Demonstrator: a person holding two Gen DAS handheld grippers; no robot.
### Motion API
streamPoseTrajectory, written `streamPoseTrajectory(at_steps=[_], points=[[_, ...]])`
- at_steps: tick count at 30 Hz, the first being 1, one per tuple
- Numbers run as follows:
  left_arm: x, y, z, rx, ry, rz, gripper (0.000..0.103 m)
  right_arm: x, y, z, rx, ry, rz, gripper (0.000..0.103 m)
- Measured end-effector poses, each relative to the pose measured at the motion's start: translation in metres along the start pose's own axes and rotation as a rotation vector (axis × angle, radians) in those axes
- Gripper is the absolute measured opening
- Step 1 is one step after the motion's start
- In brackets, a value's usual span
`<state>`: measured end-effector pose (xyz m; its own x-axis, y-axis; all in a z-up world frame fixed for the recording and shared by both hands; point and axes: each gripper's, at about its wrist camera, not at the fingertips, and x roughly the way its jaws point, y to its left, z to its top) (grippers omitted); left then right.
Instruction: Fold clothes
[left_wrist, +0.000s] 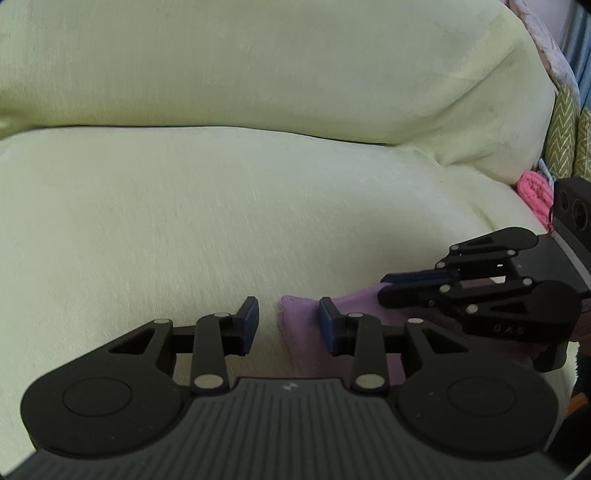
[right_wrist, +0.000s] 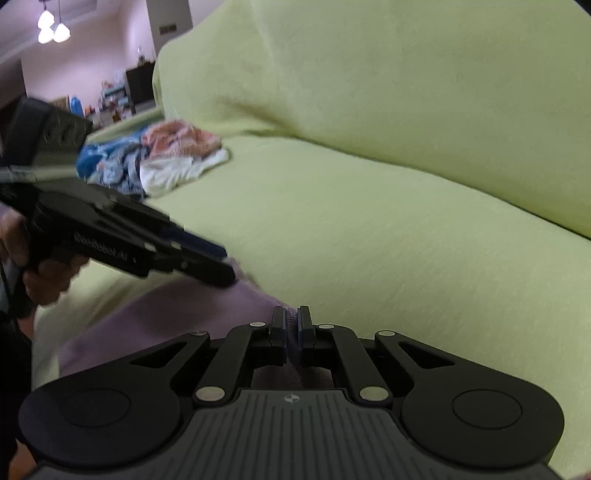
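A purple garment lies on the sofa seat, and one corner of it pokes up between the jaws of my left gripper. Those jaws stand apart and neither blue pad presses the cloth. At the right of the same view, my right gripper comes in from the side, shut on the garment's edge. In the right wrist view the right gripper pinches a fold of the purple garment. The left gripper hangs just over the cloth to the left, held by a hand.
The yellow-green sofa seat and its backrest fill both views. A pile of blue, pink and white clothes lies further along the seat. A pink cloth sits by the cushion's right end.
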<state>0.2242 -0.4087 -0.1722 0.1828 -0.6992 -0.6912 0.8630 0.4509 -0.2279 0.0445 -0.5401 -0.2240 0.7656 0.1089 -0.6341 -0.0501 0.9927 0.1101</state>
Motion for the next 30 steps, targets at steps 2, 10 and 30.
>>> streamPoseTrajectory(at_steps=[2,10,30], points=[[0.000,-0.004,0.001,0.012,0.000,0.028,0.030,0.006,0.003,-0.004,-0.011,0.009,-0.013,0.009],[-0.013,-0.040,0.005,0.141,-0.041,-0.004,0.017,-0.023,-0.001,-0.006,0.082,-0.045,-0.129,0.040],[0.000,-0.046,-0.001,0.152,0.019,0.060,0.011,-0.099,-0.072,-0.072,0.416,-0.033,-0.237,0.030]])
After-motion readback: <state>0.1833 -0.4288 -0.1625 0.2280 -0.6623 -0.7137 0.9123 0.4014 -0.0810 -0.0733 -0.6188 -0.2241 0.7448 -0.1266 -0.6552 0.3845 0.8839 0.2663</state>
